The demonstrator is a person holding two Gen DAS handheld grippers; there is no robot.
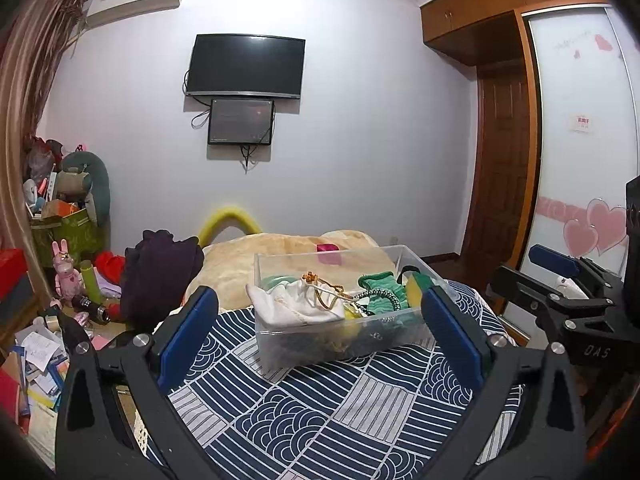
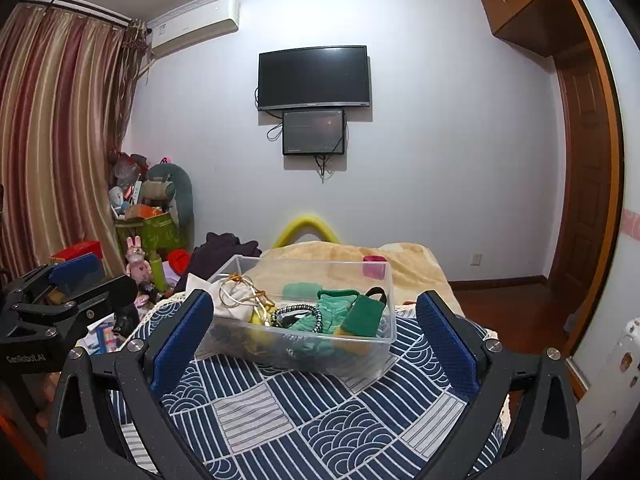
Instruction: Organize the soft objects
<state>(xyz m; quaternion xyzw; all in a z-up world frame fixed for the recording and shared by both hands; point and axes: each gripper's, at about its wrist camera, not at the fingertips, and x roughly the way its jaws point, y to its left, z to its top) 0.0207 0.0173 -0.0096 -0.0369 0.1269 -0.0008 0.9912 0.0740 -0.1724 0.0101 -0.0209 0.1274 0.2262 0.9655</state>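
A clear plastic bin (image 1: 340,340) (image 2: 360,354) stands on the blue-and-white patterned bedspread (image 1: 320,412) (image 2: 312,408). It holds a white drawstring pouch (image 1: 296,300) (image 2: 232,300), green knit cloth (image 1: 378,284) (image 2: 336,308), a green-and-yellow sponge (image 1: 416,286) (image 2: 362,318) and a beaded band (image 2: 298,314). My left gripper (image 1: 320,320) is open and empty, a little short of the bin. My right gripper (image 2: 316,332) is open and empty, also short of the bin. Each gripper shows at the edge of the other's view.
A beige blanket (image 1: 248,256) (image 2: 404,264) lies behind the bin with a small pink object (image 1: 327,247) on it. A dark garment (image 1: 160,272) sits at the bed's left. The floor at left is cluttered with toys and papers (image 1: 40,352). A wardrobe (image 1: 576,140) stands to the right.
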